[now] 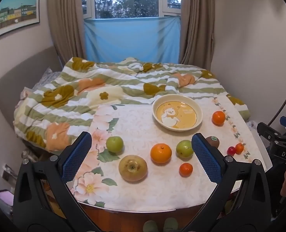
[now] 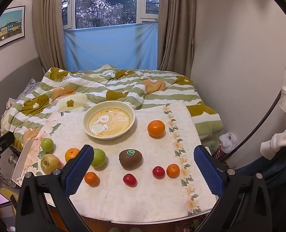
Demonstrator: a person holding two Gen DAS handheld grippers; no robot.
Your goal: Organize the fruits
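A cream plate with a bear picture [image 1: 198, 114] [image 2: 131, 114] sits empty at the table's far side. Loose fruit lies on the floral cloth: a yellow apple [image 1: 133, 167] [image 2: 50, 163], two green fruits [image 1: 114, 144] [image 1: 184, 148], oranges [image 1: 160, 153] [image 1: 218, 117] [image 2: 156, 128], small tangerines [image 1: 185, 169] [image 2: 92, 178] [image 2: 173, 170], a kiwi [image 2: 130, 159] and two red fruits [image 2: 129, 179] [image 2: 158, 172]. My left gripper [image 1: 141, 156] is open and empty above the near-left fruit. My right gripper [image 2: 143, 164] is open and empty above the kiwi area.
The table [image 1: 143, 208] is round with a near edge below the grippers. A bed with a striped flowered quilt [image 1: 104, 85] lies behind it. The right gripper's body [image 1: 278, 145] shows at the right edge of the left wrist view.
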